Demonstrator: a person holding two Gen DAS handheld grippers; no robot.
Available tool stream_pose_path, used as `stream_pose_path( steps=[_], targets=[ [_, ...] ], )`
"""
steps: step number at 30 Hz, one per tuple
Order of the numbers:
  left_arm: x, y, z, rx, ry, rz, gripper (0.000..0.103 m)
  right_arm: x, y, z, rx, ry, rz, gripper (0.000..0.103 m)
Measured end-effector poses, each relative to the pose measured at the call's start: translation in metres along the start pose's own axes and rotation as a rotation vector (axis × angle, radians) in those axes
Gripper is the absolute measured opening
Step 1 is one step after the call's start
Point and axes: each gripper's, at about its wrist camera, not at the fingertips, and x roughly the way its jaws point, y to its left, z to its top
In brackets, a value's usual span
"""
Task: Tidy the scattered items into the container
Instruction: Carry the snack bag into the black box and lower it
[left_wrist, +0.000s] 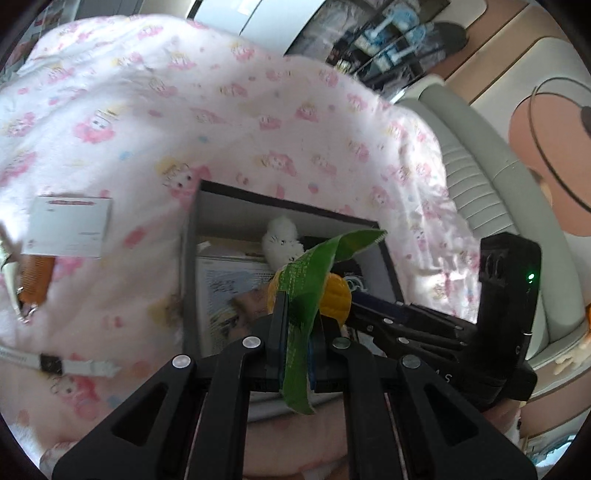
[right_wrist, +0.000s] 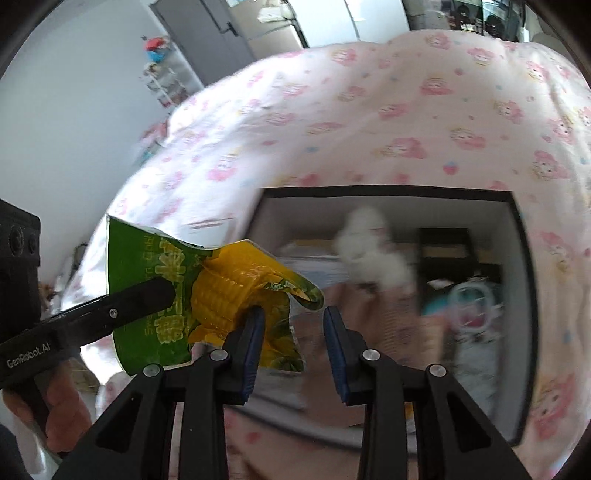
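Observation:
A green packet of yellow corn (left_wrist: 301, 306) is pinched in my left gripper (left_wrist: 299, 325), which is shut on its flat edge. The packet also shows in the right wrist view (right_wrist: 207, 291), held by the left gripper over the near left rim of a dark-rimmed box (right_wrist: 517, 258). My right gripper (right_wrist: 293, 345) is open, its left pad (right_wrist: 253, 347) right next to the packet. The box (left_wrist: 190, 258) lies on a pink patterned bedsheet (left_wrist: 184, 110) and holds a white plush toy (right_wrist: 373, 247), papers and other items.
A white card box (left_wrist: 68, 227), an orange comb (left_wrist: 35, 280) and a white strap (left_wrist: 62, 363) lie on the sheet at the left. A grey padded headboard (left_wrist: 480, 155) stands at the right. A wall and door (right_wrist: 207, 33) are behind the bed.

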Motion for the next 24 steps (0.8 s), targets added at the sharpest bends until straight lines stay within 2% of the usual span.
stream_pose_path(
  steps=[4,9,12,15,17,20,24],
  targets=[
    [0.037,0.001,0.013,-0.003,0.036,0.062,0.006,0.023,-0.026,0.021,-0.018,0.061,-0.054,0.03],
    [0.066,0.014,0.022,0.001,0.057,0.199,0.007,0.059,-0.03,0.036,-0.09,0.112,-0.068,0.03],
    [0.077,0.024,0.024,-0.016,0.088,0.223,0.007,0.07,-0.034,0.036,-0.081,0.111,-0.039,0.03],
    [0.085,0.031,0.023,-0.042,0.126,0.246,0.015,0.073,-0.039,0.031,-0.078,0.12,-0.044,0.03],
    [0.081,0.031,0.022,-0.037,0.104,0.283,0.016,0.064,-0.042,0.029,-0.056,0.101,-0.047,0.03],
    [0.062,0.025,0.019,-0.029,0.03,0.306,0.018,0.042,-0.044,0.023,-0.044,0.057,-0.065,0.03],
    [0.037,0.006,0.007,0.043,-0.052,0.326,0.018,0.029,-0.042,0.014,-0.062,0.048,-0.088,0.03]
  ],
)
